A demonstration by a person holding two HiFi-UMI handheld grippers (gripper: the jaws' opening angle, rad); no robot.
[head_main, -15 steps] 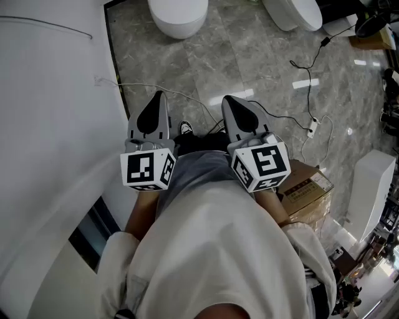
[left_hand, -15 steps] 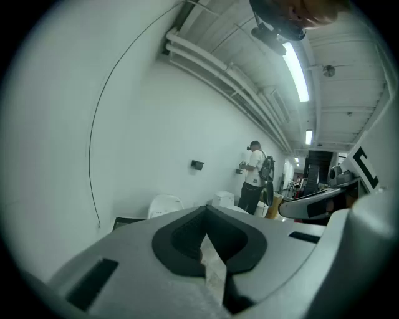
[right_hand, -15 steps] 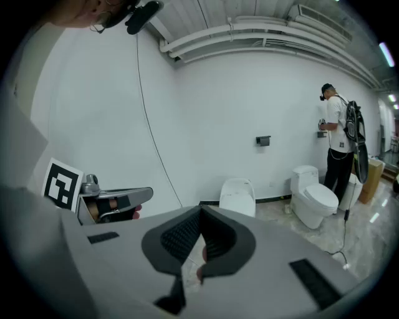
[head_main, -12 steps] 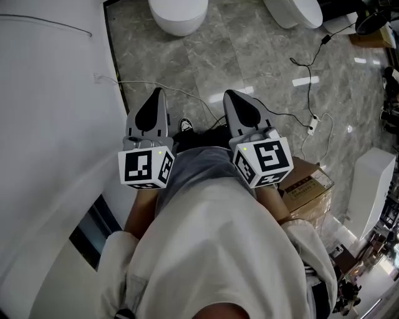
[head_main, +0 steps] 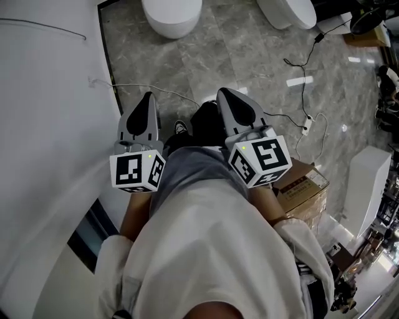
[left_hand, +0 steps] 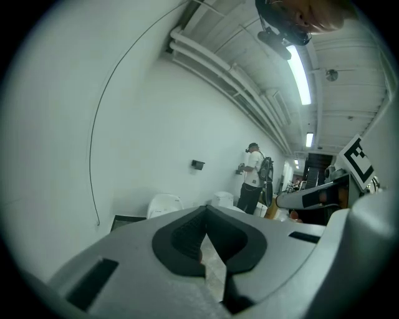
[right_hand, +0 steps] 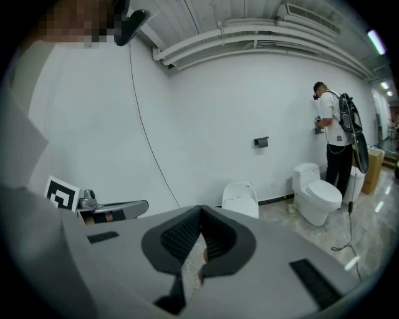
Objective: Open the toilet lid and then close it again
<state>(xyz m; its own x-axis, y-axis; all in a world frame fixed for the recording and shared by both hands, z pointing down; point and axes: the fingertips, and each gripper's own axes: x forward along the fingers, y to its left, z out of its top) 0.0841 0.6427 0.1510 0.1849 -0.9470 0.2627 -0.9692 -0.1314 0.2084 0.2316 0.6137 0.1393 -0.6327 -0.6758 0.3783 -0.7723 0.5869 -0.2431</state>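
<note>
**Pose.** You hold both grippers in front of your waist, side by side and apart, each tilted slightly down toward the far floor. Your left gripper (head_main: 148, 95) has its jaws pressed together on nothing. Your right gripper (head_main: 222, 91) is likewise closed and empty.

**Surroundings.** The plain white wall (head_main: 43, 124) runs along the left, and the grey marbled floor (head_main: 249, 62) spreads ahead. The white oval toilet (head_main: 171, 14) stands far ahead beside the wall, well apart from both grippers, with only bare floor between. A second white toilet (head_main: 288, 11) stands further right. A brown cardboard box (head_main: 303, 187) sits near your right side. A thin black cable (head_main: 303, 87) crosses the floor to a white power strip (head_main: 306, 129).

**Views compared.** Only the gripper views show a person in a white shirt (right_hand: 333, 134) at the far wall and a small dark wall fitting (right_hand: 262, 142). Only the head view shows the box.
</note>
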